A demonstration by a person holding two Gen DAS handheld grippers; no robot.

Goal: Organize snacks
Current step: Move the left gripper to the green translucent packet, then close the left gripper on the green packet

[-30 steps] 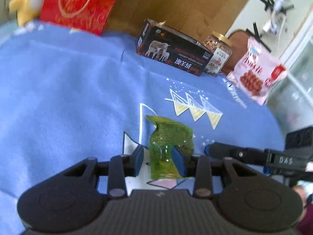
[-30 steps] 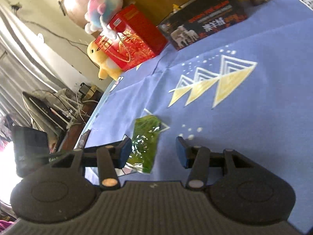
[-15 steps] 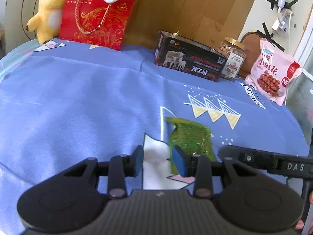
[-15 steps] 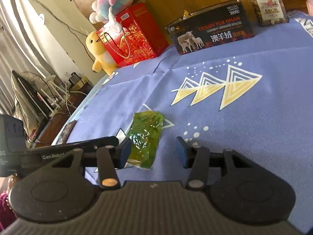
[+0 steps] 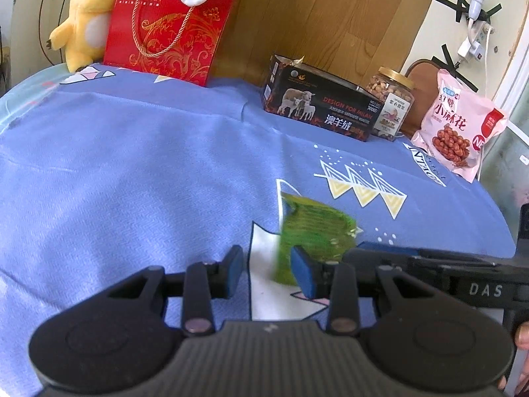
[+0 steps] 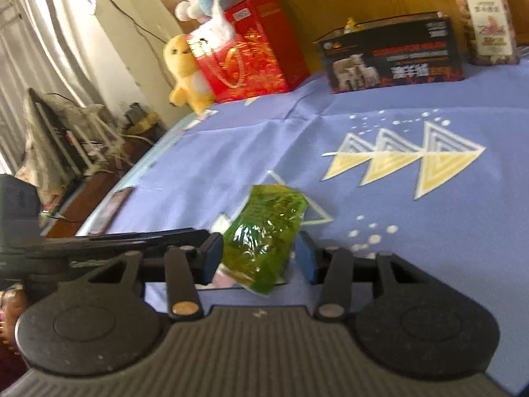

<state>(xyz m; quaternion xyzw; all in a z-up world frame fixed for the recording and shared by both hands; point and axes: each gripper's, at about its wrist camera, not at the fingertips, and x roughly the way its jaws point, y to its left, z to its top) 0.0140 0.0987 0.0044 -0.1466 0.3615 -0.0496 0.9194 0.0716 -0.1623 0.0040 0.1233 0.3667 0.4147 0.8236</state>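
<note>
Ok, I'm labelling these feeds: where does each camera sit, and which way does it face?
Left wrist: on the left hand-held gripper, looking forward and down across the blue cloth to the wooden back panel; its open, empty fingers and a person's fingertip show.
Right wrist: on the right hand-held gripper, facing the cloth's back-left; its jaws, just closing, pinch the green packet.
Shared: packet, red box, black box, nut jar, each other's gripper.
</note>
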